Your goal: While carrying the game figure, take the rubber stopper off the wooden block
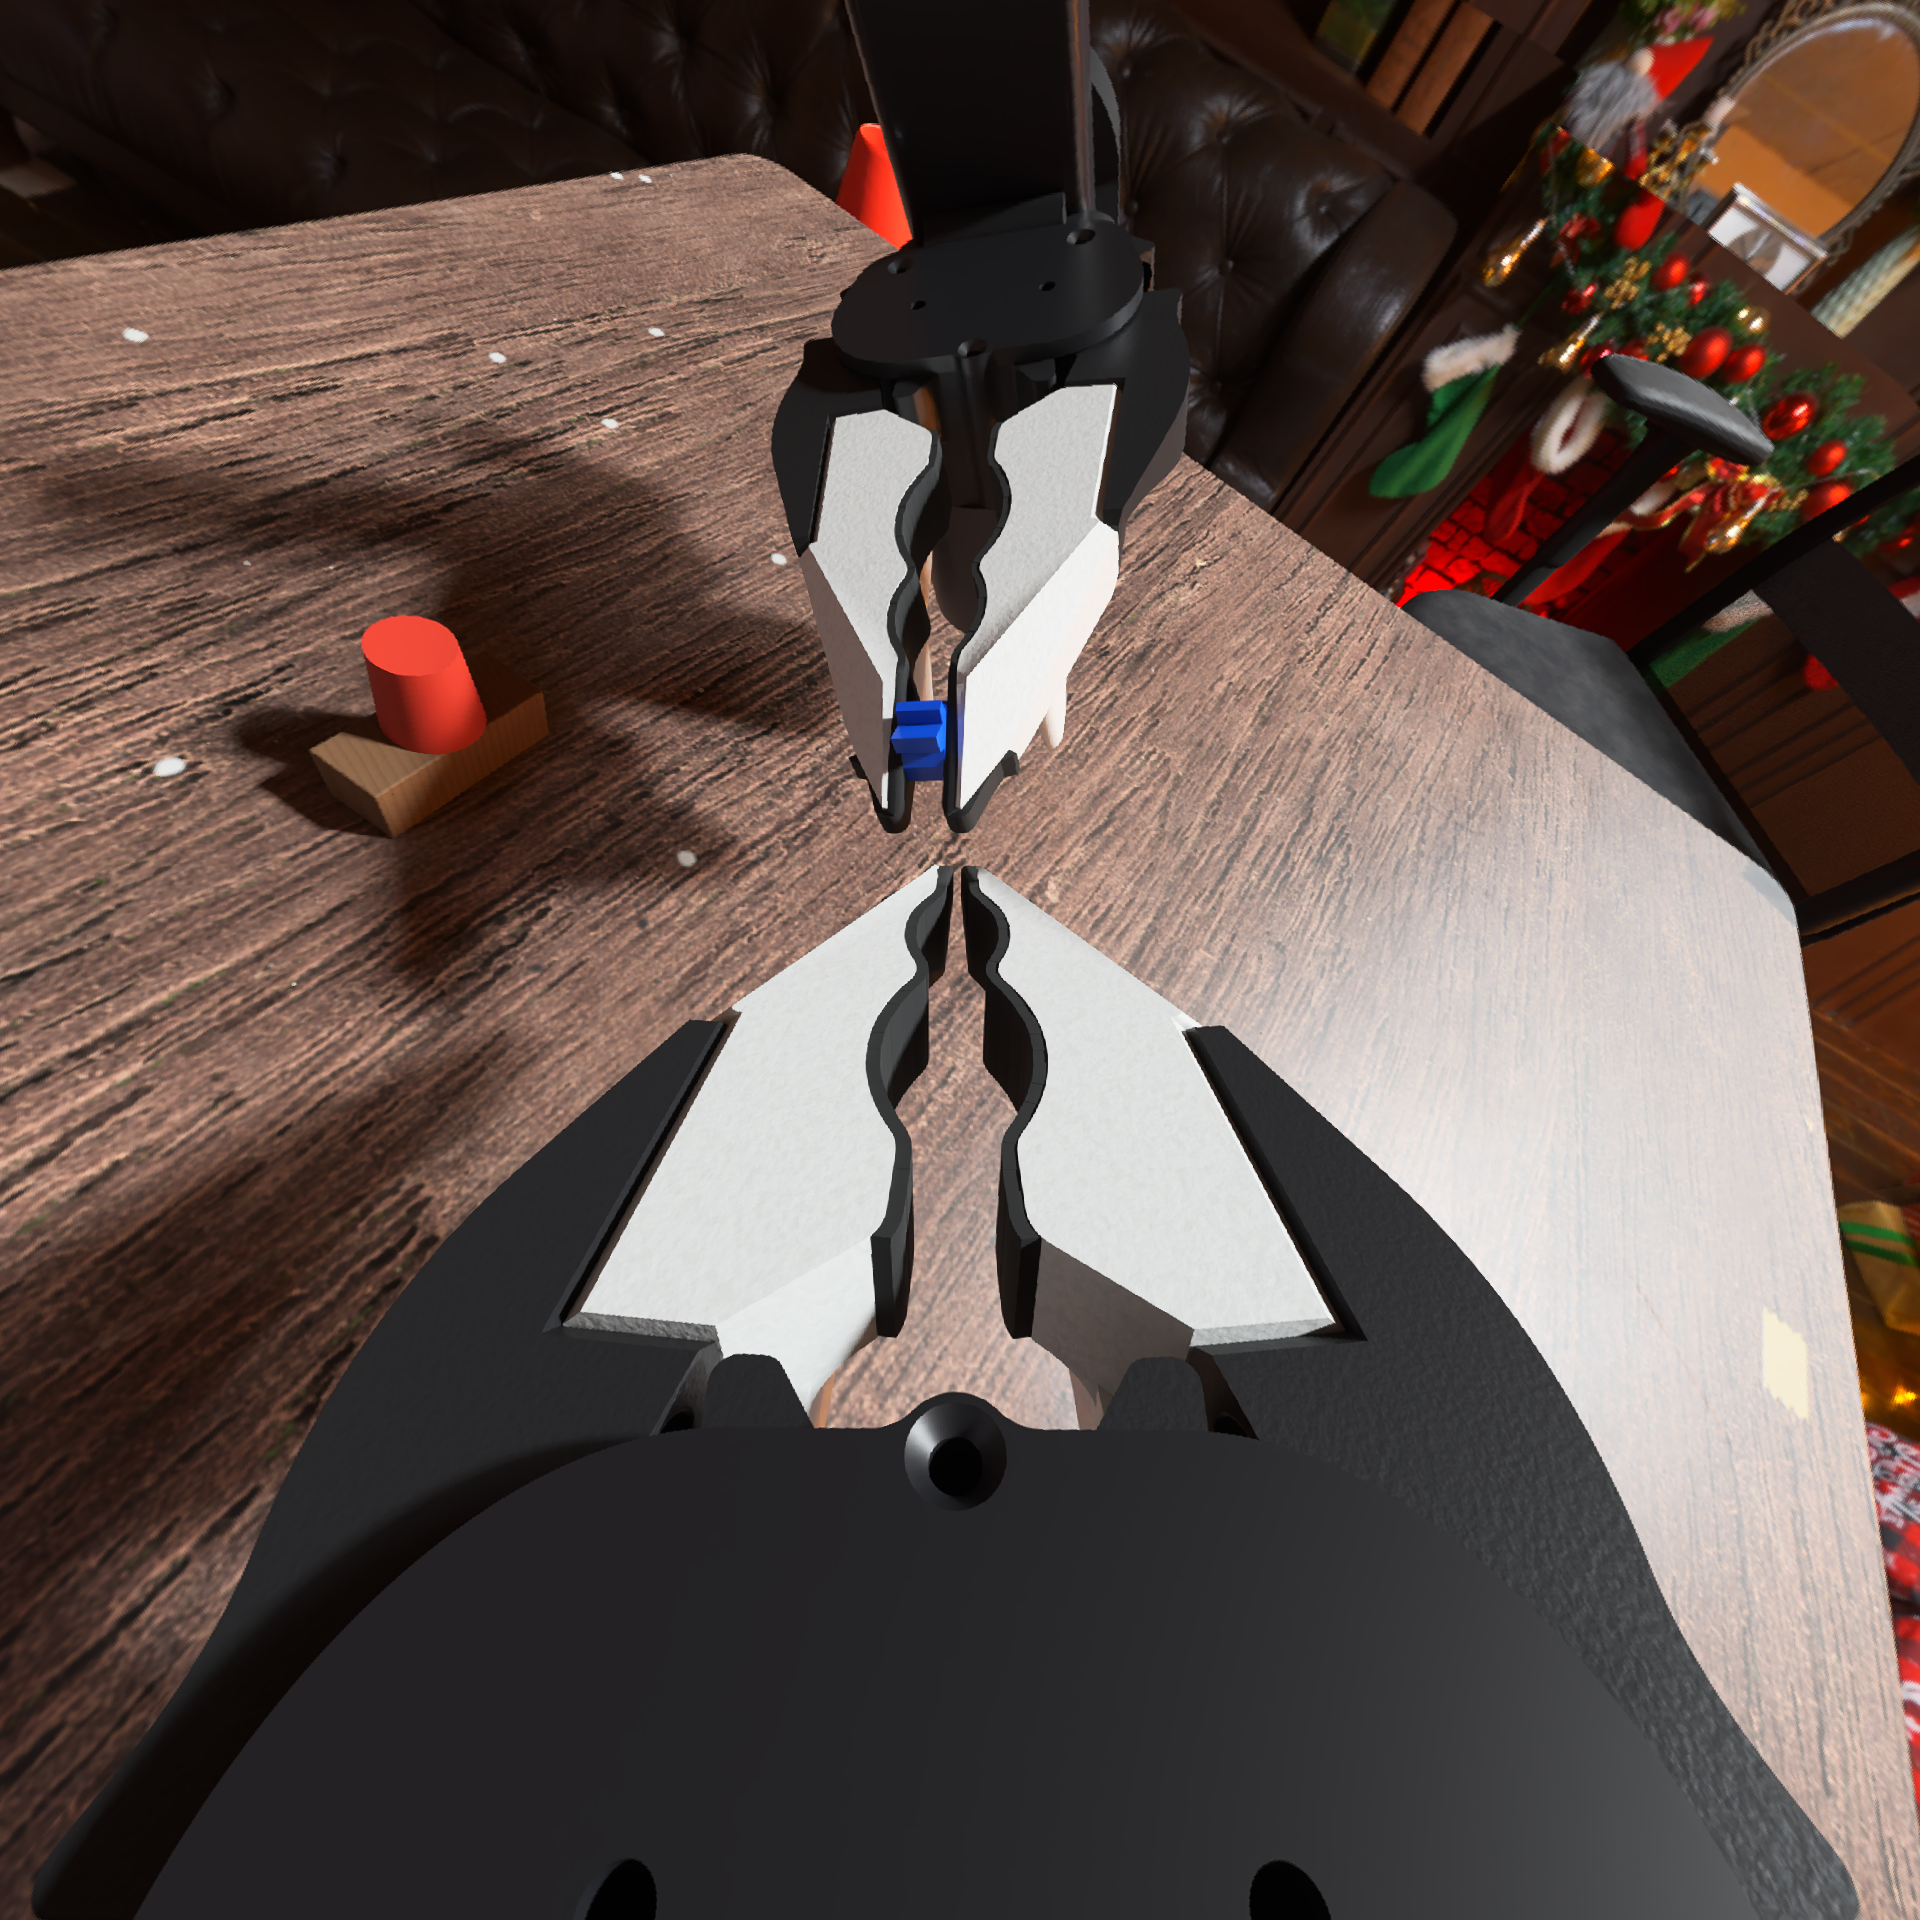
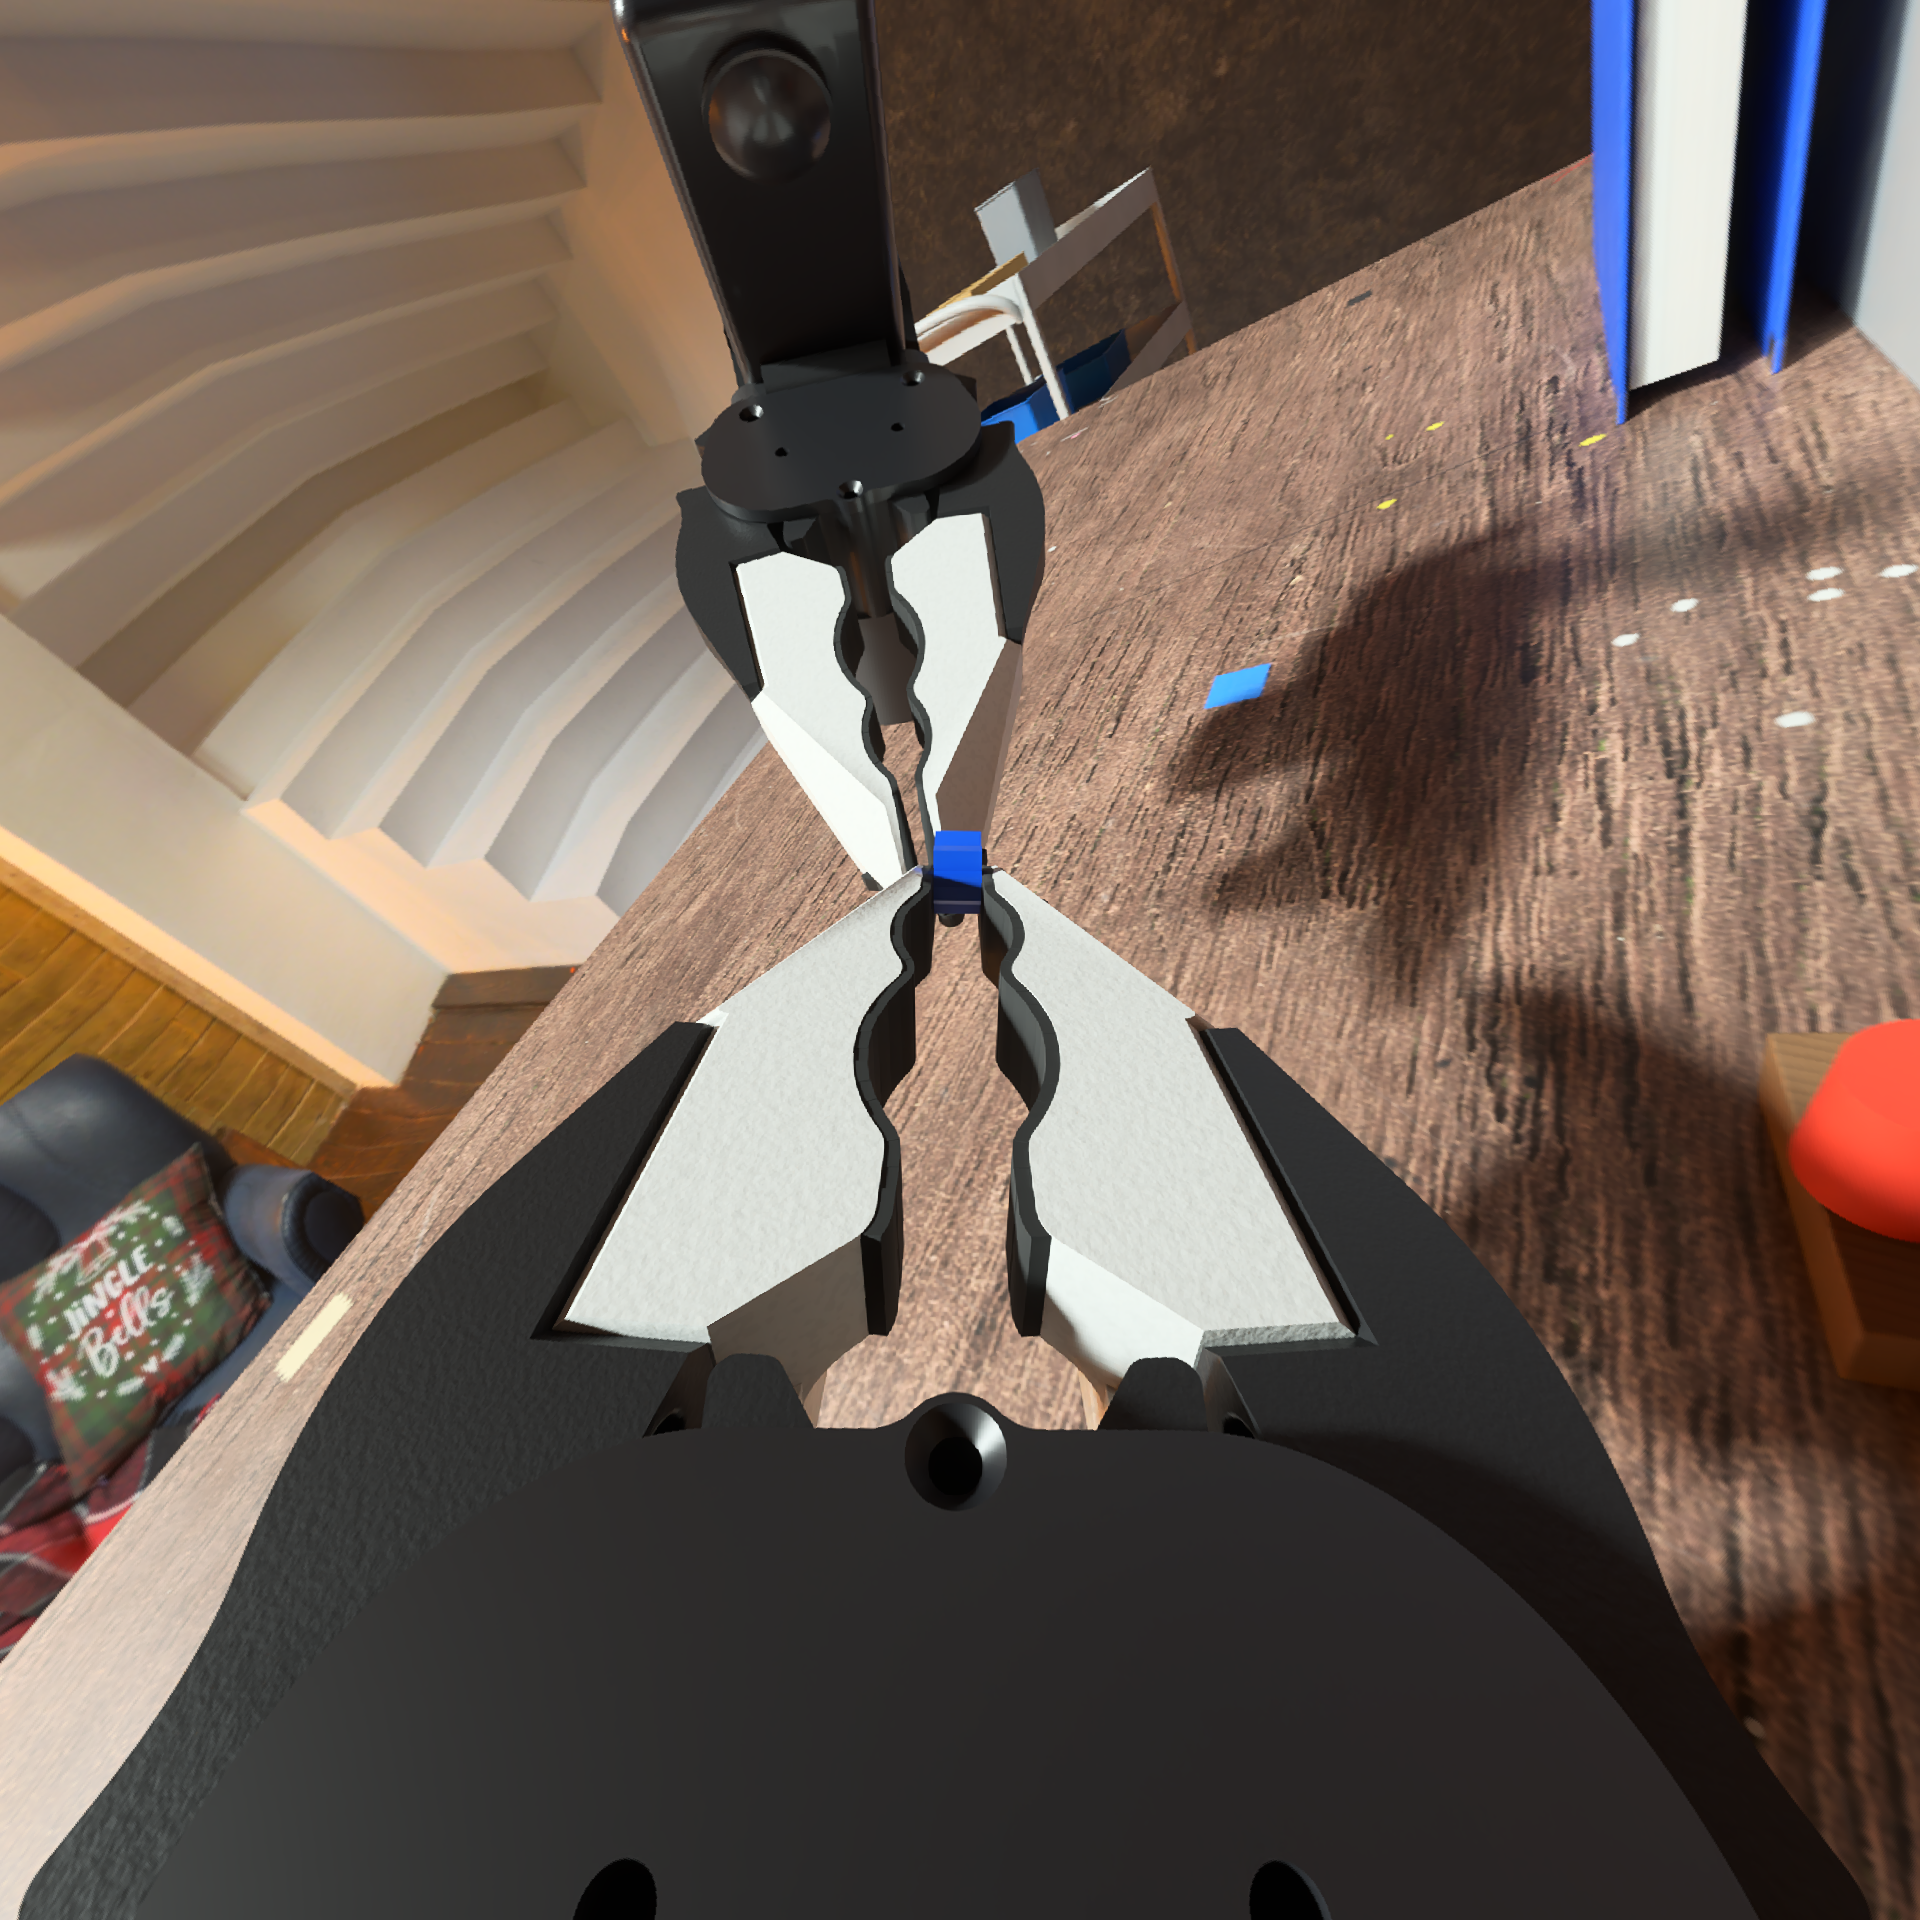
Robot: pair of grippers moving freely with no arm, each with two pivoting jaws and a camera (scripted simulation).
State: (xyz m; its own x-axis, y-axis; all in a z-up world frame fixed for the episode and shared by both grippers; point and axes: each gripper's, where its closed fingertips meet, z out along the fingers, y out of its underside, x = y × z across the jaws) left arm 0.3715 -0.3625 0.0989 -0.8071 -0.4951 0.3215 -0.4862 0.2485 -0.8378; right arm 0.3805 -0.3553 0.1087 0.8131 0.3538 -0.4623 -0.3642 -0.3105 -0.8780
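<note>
A red rubber stopper (image 1: 421,681) stands on a wooden block (image 1: 431,774) at the left of the wooden table (image 1: 1351,935). In the right wrist view the stopper (image 2: 1860,1132) and the block (image 2: 1829,1268) are at the right edge. My right gripper (image 2: 954,904) is shut on a small blue game figure (image 2: 956,868) and holds it above the table. In the left wrist view it (image 1: 925,821) faces me with the figure (image 1: 920,740) near its tips. My left gripper (image 1: 954,878) is shut and empty, tip to tip with the right one, and it also shows in the right wrist view (image 2: 906,868).
A red cone (image 1: 871,177) stands at the table's far edge behind the right gripper. A flat blue patch (image 2: 1236,686) lies on the table. A tall blue and white panel (image 2: 1683,187) stands at the far corner. A black chair (image 1: 1662,436) is beside the table's right edge.
</note>
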